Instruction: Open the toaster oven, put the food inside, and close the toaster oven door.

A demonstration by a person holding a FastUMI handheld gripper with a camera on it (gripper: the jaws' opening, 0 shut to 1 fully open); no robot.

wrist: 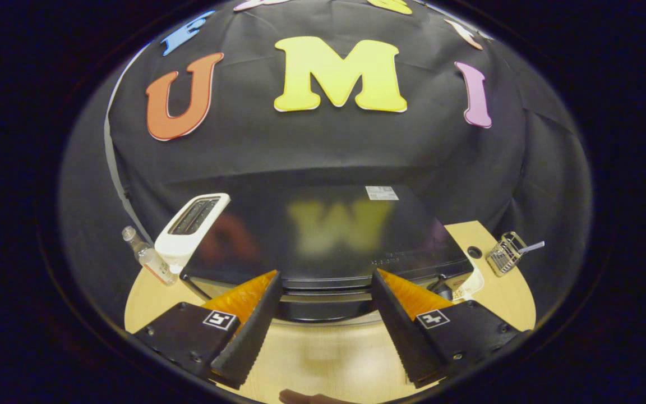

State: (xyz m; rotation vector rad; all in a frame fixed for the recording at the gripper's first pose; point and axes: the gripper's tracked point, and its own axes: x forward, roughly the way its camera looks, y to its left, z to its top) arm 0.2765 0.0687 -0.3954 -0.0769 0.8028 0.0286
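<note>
Fingers of the gripper (326, 280) stand wide apart and hold nothing. We see the black toaster oven (328, 235) just ahead of them on the wooden table (312, 353), its glossy top facing us. We note a white toaster (191, 227) and a clear bottle (146, 258) beside its left end, and a small wire basket (505, 253) beyond its right end.
</note>
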